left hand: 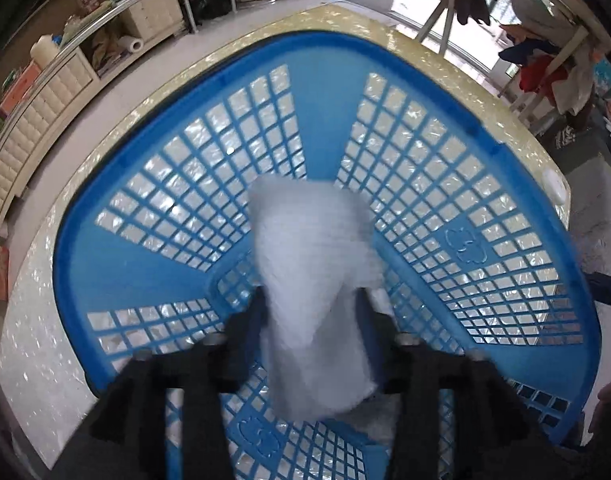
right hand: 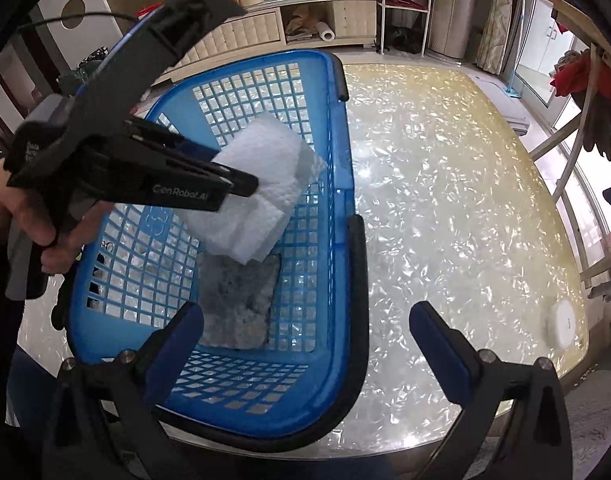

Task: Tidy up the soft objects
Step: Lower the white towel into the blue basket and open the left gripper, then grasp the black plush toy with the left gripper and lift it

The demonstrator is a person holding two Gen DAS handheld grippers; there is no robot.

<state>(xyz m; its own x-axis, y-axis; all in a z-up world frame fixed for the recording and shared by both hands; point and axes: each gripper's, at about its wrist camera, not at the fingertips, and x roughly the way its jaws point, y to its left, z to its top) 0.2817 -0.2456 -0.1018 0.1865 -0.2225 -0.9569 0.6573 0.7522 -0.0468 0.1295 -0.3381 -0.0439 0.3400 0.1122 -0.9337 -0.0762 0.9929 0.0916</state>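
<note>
While my left gripper [right hand: 241, 188] clamps a folded white cloth [right hand: 261, 184] above the blue basket [right hand: 337, 240], my right gripper [right hand: 305, 320] hangs spread wide and empty at the frame's bottom. A gray cloth [right hand: 237, 304] lies on the basket floor. The pearly yellow table [right hand: 445, 184] fills the right half; cream cabinets [right hand: 265, 28] line the top, and clothes [right hand: 585, 80] hang at upper right.
</note>
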